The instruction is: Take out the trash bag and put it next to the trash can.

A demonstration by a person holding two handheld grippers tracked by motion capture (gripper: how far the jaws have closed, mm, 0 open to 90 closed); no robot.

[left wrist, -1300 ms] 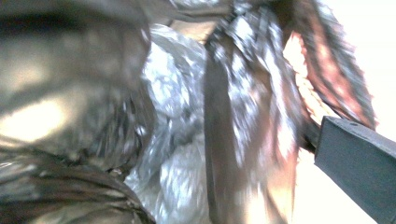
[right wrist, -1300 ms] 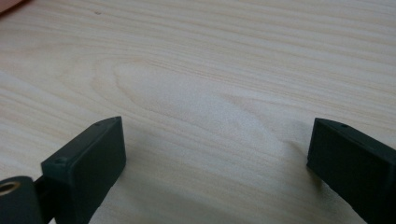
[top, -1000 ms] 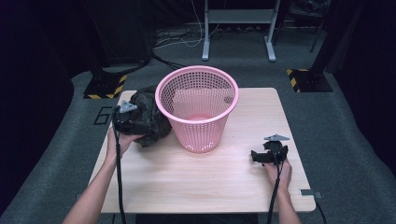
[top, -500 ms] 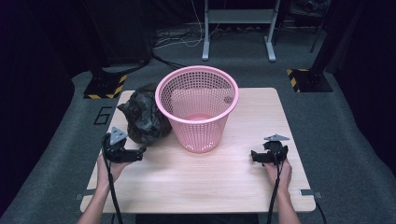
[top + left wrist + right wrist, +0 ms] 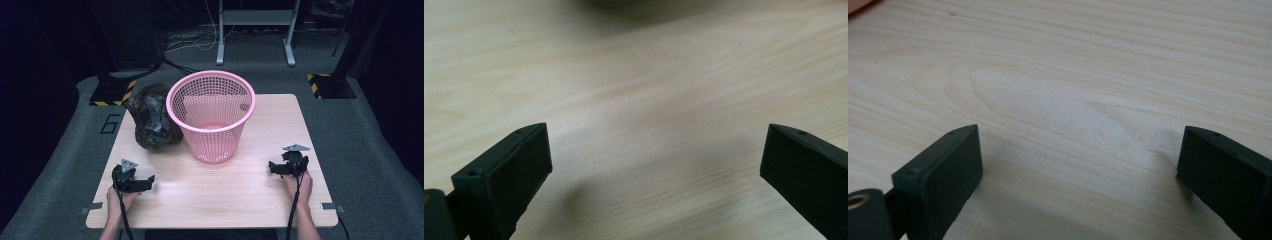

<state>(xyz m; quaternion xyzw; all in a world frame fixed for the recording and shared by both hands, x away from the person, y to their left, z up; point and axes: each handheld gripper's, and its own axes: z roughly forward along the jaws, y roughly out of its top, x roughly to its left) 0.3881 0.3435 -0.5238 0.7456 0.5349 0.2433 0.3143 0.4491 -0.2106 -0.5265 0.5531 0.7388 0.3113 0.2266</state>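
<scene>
1. Black crumpled bag (image 5: 151, 119) sits at the table's (image 5: 220, 200) far-left corner, touching or just beside the left wall of the pink mesh basket (image 5: 212, 114); contact can't be told.
2. Left gripper (image 5: 142, 183) rests near the front-left edge, jaws spread wide with nothing between them, bare wood under them in the left gripper view (image 5: 649, 165).
3. Right gripper (image 5: 276, 167) sits front-right, jaws likewise wide apart and empty (image 5: 1078, 165).
4. Key relation: bag lies straight ahead of the left gripper, away from the person; left hand clearly nearer, basket stands between bag and right gripper.
5. Bag is a rounded lump, slightly taller than wide, no clear long axis.
6. Room: bare wood between left gripper and bag; bag close to the left table edge, so a push could tip it off.
</scene>
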